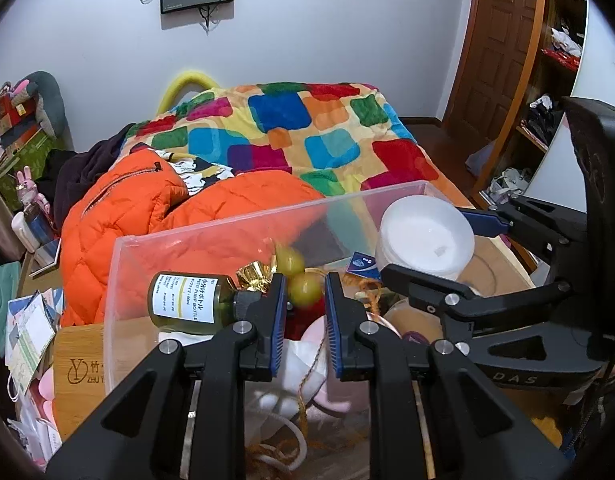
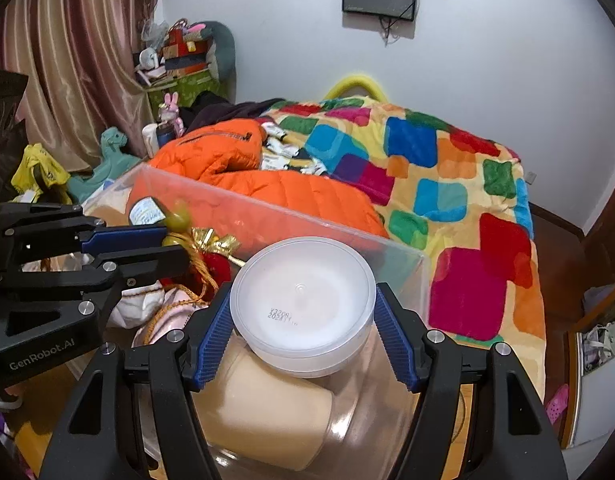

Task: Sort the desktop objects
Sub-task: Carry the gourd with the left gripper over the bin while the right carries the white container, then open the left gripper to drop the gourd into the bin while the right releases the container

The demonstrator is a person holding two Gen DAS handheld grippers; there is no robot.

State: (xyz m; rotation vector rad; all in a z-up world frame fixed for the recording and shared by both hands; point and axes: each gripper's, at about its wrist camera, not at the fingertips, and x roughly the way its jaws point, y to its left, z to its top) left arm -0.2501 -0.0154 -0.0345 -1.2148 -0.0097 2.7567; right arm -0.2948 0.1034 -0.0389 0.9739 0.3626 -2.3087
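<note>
The left gripper (image 1: 305, 312) is staying over the clear plastic bin (image 1: 243, 216) with its jaws closed as narrow as they go, and a small gold gourd ornament (image 1: 305, 289) is sitting between its fingertips; whether the pads are pressing it, I cannot tell. Just to its left a green pump bottle (image 1: 187, 298) is lying on its side in the bin. The right gripper (image 2: 303, 328) is gripping a white round container (image 2: 303, 304) between both blue pads, above a beige cup (image 2: 267, 412) lying inside the bin.
</note>
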